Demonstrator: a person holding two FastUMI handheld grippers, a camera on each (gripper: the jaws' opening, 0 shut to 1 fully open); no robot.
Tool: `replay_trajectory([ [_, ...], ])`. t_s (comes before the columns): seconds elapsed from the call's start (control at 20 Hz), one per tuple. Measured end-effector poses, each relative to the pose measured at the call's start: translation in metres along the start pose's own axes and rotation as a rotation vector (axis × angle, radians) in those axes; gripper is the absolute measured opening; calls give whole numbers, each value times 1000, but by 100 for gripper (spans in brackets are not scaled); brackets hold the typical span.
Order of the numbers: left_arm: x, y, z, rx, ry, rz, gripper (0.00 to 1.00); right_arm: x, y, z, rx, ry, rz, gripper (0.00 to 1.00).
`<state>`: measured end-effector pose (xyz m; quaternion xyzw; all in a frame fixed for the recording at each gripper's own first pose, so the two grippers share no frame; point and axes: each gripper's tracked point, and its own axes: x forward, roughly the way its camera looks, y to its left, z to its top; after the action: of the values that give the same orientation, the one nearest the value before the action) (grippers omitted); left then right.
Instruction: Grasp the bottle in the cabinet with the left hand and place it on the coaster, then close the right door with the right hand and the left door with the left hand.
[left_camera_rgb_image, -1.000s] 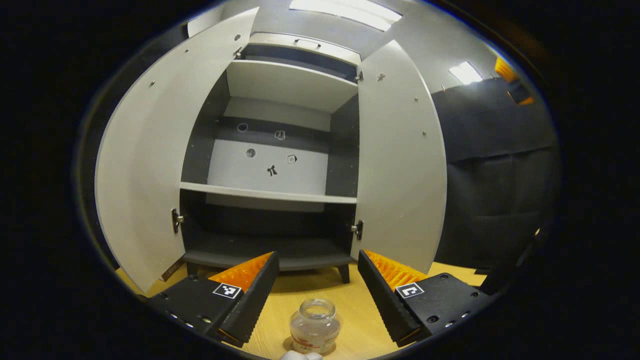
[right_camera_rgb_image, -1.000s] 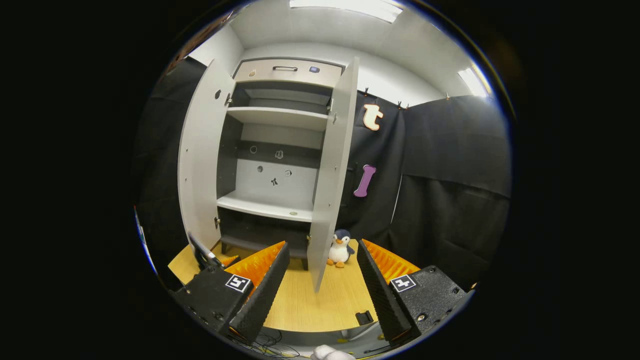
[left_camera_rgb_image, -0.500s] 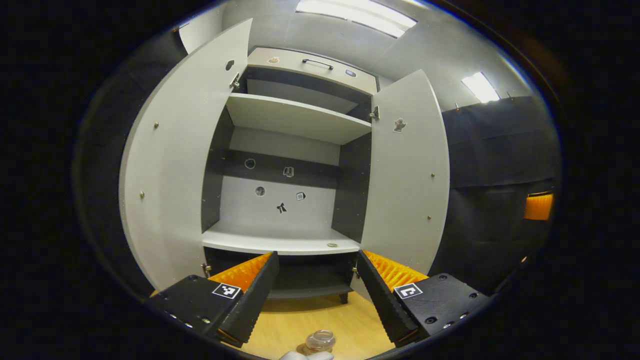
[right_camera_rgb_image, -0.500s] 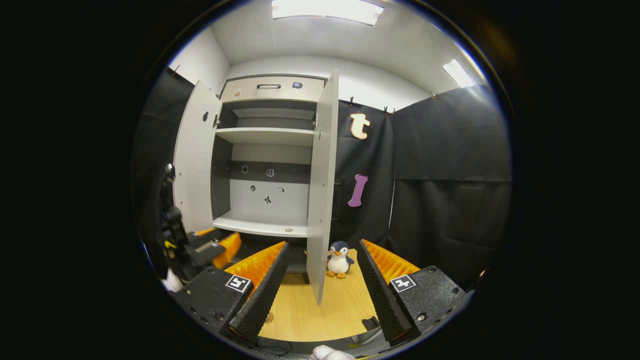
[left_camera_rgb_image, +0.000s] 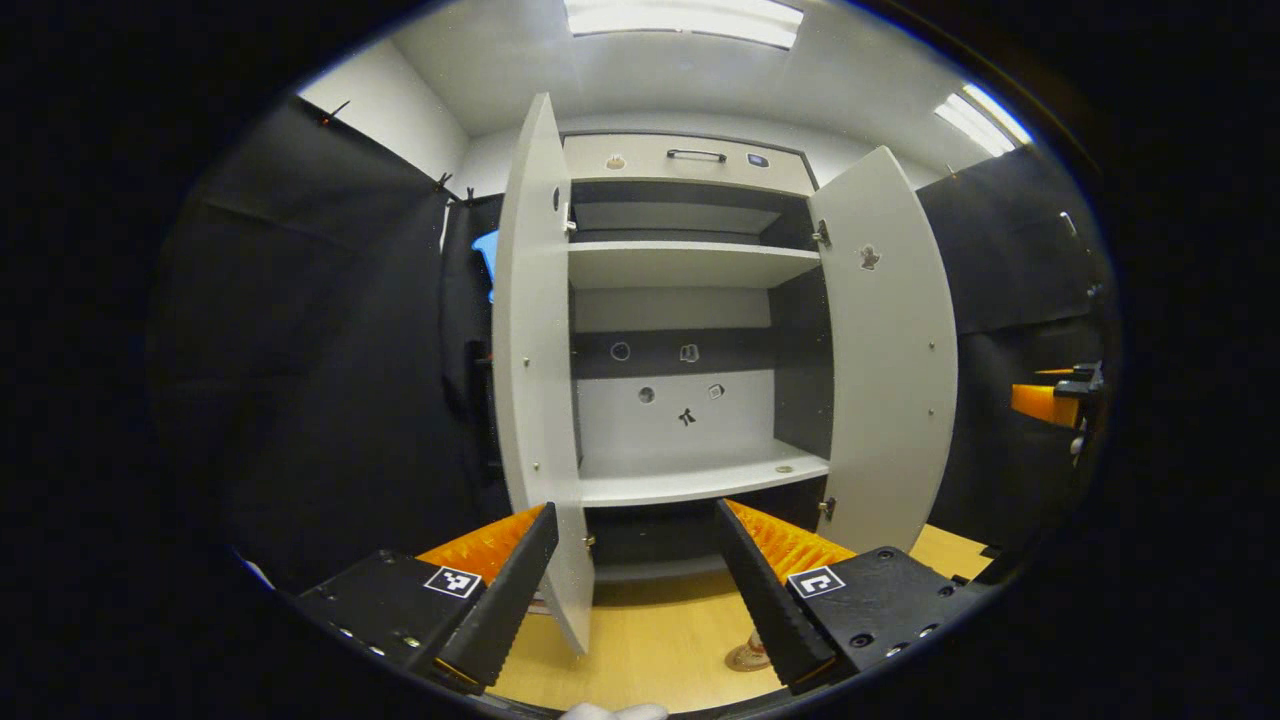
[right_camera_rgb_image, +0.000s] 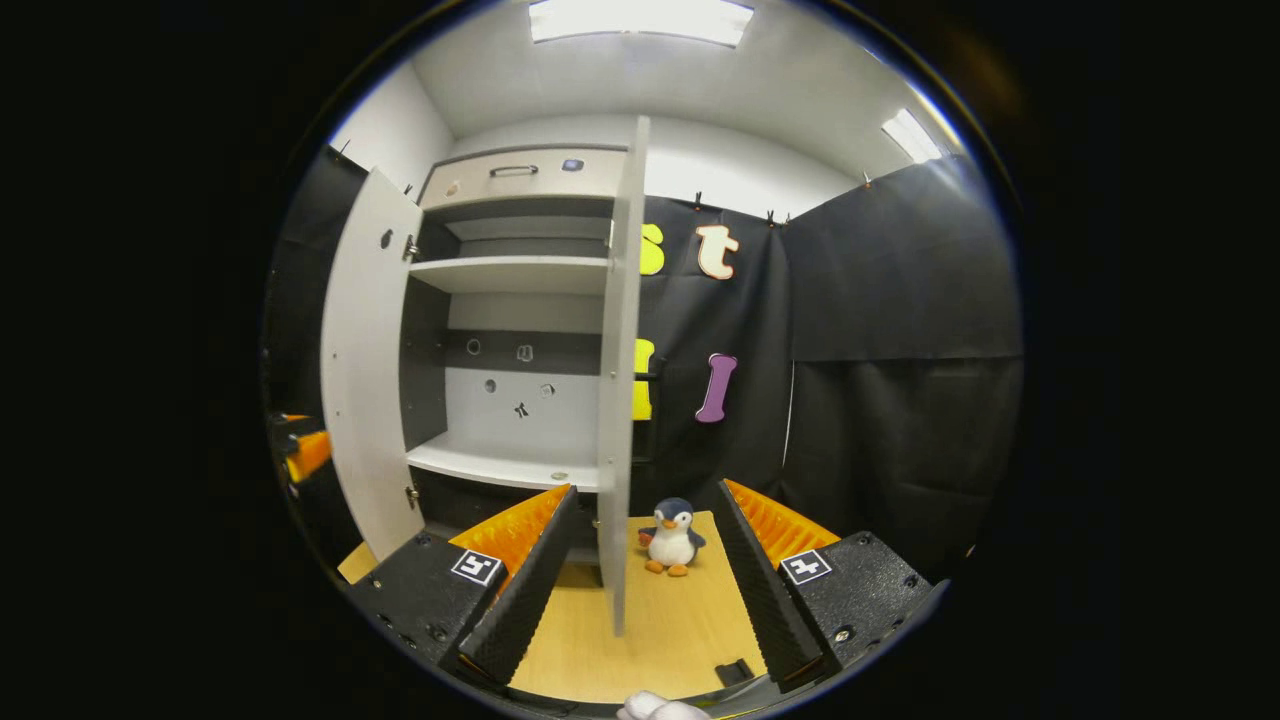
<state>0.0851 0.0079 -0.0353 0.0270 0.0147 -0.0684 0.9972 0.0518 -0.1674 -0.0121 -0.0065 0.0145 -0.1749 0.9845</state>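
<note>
The grey cabinet (left_camera_rgb_image: 690, 300) stands on the wooden table with both doors wide open. In the left gripper view, my left gripper (left_camera_rgb_image: 635, 515) is open and empty, with the left door (left_camera_rgb_image: 535, 380) edge-on just beyond its left finger. Low down, a sliver of the small clear bottle (left_camera_rgb_image: 750, 648) on its brown coaster (left_camera_rgb_image: 742, 663) peeks out beside the right finger. In the right gripper view, my right gripper (right_camera_rgb_image: 647, 495) is open and empty. The right door (right_camera_rgb_image: 618, 400) stands edge-on straight ahead of it, some way off. The shelves hold no bottle.
A toy penguin (right_camera_rgb_image: 670, 535) sits on the table (right_camera_rgb_image: 670, 620) just right of the right door. A small black block (right_camera_rgb_image: 735, 672) lies near the table's front edge. Black cloth walls close in both sides. The other gripper (left_camera_rgb_image: 1050, 400) shows far right.
The left gripper has drawn back from the bottle and swung left, so the left door's edge is now in front. The right gripper has shifted so the right door's edge sits between its fingers.
</note>
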Motion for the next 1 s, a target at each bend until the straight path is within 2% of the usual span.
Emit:
replay_trajectory([
  [0.15,-14,0,2,24,22,34,99,49,-30,13,42,-2,-2,84],
  [0.2,-14,-3,5,24,27,40,95,65,-36,16,58,-1,12,84],
  [0.4,-12,-22,15,-3,33,61,94,123,-48,23,66,13,73,83],
  [0.6,-3,-38,25,-53,24,93,95,147,-30,26,62,37,252,83],
  [0.85,7,-48,36,-61,20,132,95,155,-14,25,-18,58,423,81],
  [1.0,11,-51,39,-53,20,152,95,152,-1,28,-83,73,483,78],
])
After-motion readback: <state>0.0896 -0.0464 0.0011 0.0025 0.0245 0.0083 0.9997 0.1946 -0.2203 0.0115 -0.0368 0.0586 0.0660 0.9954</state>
